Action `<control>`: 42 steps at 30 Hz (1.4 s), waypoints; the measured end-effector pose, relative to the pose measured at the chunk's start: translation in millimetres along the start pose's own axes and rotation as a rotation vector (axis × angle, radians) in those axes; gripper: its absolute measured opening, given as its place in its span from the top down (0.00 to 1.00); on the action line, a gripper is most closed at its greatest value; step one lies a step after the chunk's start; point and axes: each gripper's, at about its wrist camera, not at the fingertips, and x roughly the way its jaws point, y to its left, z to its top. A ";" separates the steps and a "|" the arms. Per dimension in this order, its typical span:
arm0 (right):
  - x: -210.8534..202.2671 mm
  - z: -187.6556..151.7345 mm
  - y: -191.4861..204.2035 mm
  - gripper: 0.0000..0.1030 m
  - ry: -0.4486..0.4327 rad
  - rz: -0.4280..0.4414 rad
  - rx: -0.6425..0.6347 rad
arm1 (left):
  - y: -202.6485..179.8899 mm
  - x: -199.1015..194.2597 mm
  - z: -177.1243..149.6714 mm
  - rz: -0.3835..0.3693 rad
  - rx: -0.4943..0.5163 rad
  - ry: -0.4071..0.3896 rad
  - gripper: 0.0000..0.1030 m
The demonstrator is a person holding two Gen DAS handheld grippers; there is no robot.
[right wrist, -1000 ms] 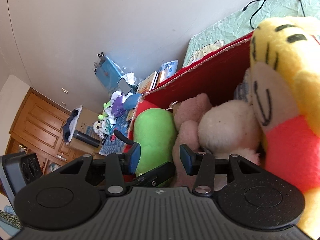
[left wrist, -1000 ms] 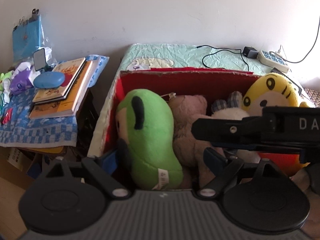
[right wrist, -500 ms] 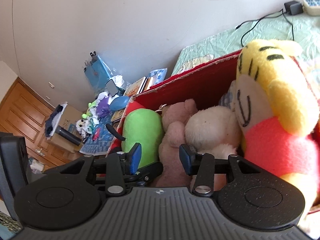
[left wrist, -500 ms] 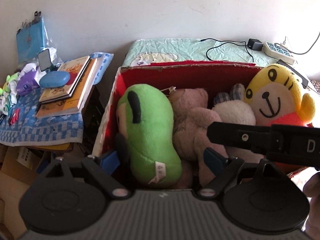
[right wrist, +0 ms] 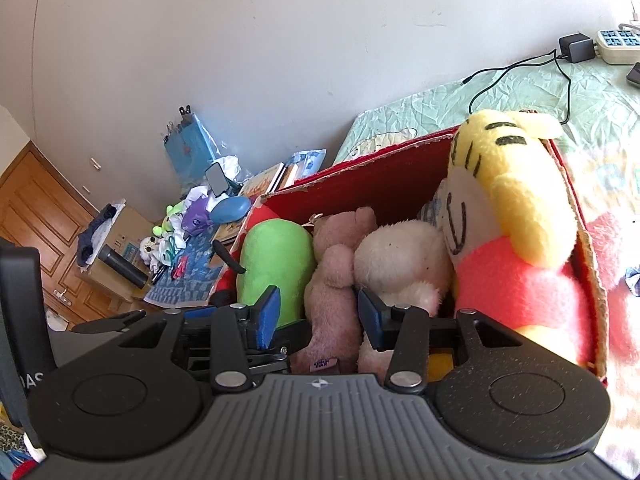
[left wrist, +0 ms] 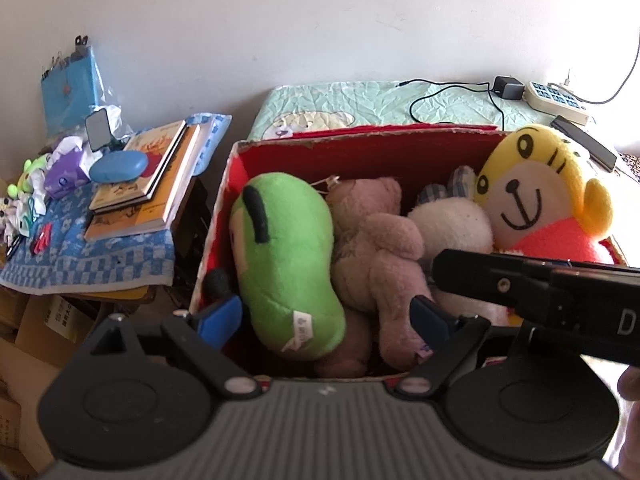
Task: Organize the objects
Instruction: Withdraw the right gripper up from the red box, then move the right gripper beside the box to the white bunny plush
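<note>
A red box (left wrist: 360, 148) on the bed (left wrist: 360, 98) holds four plush toys side by side: a green one (left wrist: 286, 264) at the left, a pink bear (left wrist: 372, 248), a white one (left wrist: 452, 224), and a yellow tiger (left wrist: 536, 188) at the right. The left gripper (left wrist: 326, 314) hovers at the box's near edge, jaws apart and empty. The right gripper (right wrist: 316, 312) hovers just beside it, jaws also apart, with the pink bear's leg between them.

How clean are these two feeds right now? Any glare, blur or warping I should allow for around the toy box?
Left wrist view: sharp on the red box; fisheye bends the edges; the right gripper crosses close and soft; bright washout at right. Right wrist view: toys sharp, yellow plush sunlit, bedspread overexposed at right; wall curves.
</note>
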 end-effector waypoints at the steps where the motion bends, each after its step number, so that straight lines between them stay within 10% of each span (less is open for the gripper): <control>1: -1.3 -0.2 -0.5 0.55 -0.001 0.003 -0.001 | -1.7 -1.6 -0.1 0.001 0.002 -0.002 0.11; 42: -73.6 -12.5 -42.9 0.52 0.125 0.220 -0.050 | -85.1 -45.5 -40.0 0.124 -0.087 0.099 0.09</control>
